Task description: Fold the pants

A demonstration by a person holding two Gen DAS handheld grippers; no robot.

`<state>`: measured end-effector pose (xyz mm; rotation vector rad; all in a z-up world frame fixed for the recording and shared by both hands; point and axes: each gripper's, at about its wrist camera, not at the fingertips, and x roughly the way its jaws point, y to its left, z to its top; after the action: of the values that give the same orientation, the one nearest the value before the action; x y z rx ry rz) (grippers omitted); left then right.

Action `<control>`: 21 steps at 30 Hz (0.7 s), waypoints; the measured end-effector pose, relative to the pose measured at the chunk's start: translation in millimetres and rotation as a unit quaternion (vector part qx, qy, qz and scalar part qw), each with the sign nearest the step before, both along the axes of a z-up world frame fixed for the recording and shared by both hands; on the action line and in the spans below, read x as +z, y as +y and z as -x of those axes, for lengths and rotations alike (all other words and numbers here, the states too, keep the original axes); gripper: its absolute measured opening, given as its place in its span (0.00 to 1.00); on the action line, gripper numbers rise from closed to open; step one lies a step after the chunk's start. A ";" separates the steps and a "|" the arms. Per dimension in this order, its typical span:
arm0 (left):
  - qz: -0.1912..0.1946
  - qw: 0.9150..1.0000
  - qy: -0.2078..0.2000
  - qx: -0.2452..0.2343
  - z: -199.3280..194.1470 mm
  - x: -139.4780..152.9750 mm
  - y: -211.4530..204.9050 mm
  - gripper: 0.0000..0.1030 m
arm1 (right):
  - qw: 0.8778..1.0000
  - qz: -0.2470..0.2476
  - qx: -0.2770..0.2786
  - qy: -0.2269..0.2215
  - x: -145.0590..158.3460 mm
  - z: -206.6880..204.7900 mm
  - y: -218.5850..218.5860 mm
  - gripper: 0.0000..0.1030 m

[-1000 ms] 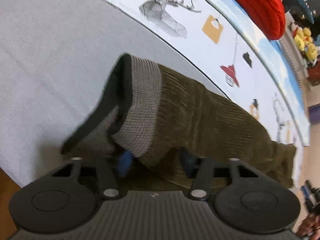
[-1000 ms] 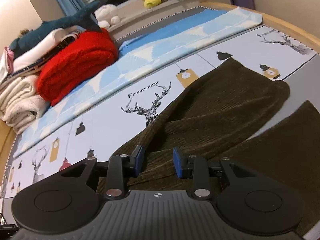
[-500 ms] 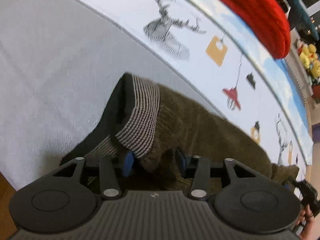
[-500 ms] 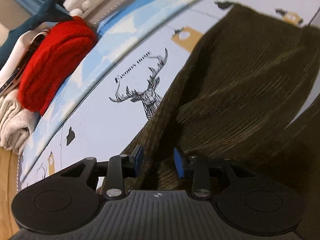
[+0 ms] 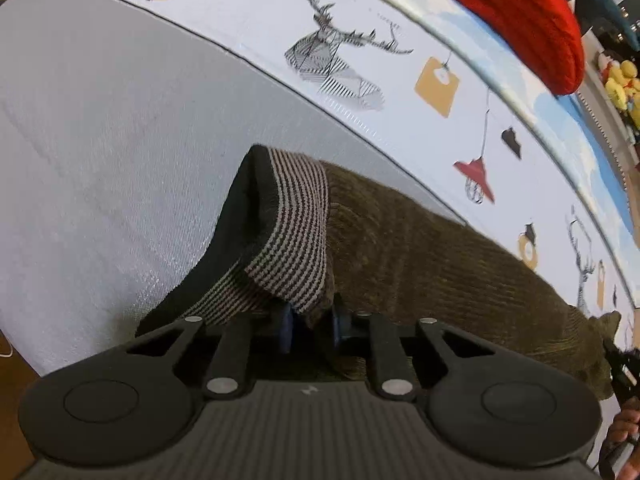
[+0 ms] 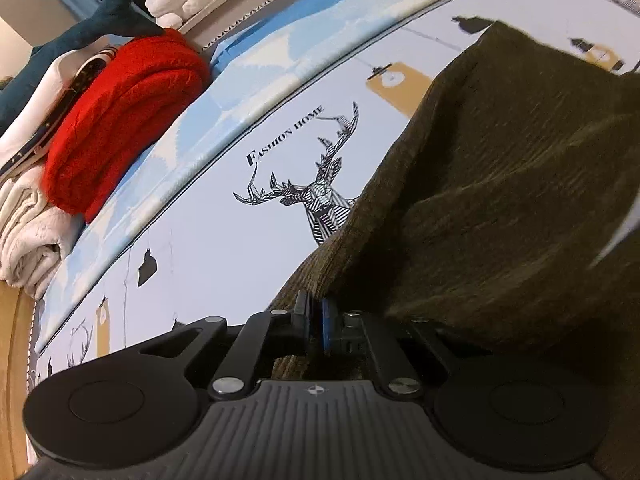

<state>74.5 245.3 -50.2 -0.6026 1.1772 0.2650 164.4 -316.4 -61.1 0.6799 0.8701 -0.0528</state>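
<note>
We see olive corduroy pants [image 5: 432,264] lying on a bed, over the printed bedsheet [image 5: 248,12] with its deer print [image 6: 316,196]. Left gripper [image 5: 310,326]: jaws nearly closed, pinching the pants at the striped knit waistband [image 5: 292,236], which is lifted and folded back so its black inner side shows. Waistband sits below the deer print in the left wrist view, over the grey part of the sheet [image 5: 100,128]. Right gripper [image 6: 314,326]: jaws pressed close together on an edge of the pants [image 6: 500,200]; fabric rises from the jaws and drapes to the right of the deer print. Probably a leg hem, but the cloth is blurred there and we can't be sure. Left of the deer print, a folded red knit blanket [image 6: 120,120] rests on a stack of pale folded textiles [image 6: 28,236], with a dark blue plush shark [image 6: 96,28] above. Yellow plush toys [image 5: 624,84] sit beyond the blanket in the left wrist view.
</note>
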 end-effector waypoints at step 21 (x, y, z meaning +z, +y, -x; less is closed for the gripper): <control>-0.021 0.999 0.020 -0.033 18.3 21.0 12.8 0.23 | 0.975 0.057 0.211 0.033 22.2 122.3 -92.1 0.08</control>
<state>56.3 258.1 -29.2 -0.5238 1.2243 0.2464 42.1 -408.5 -38.9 0.3775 1.0533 0.2561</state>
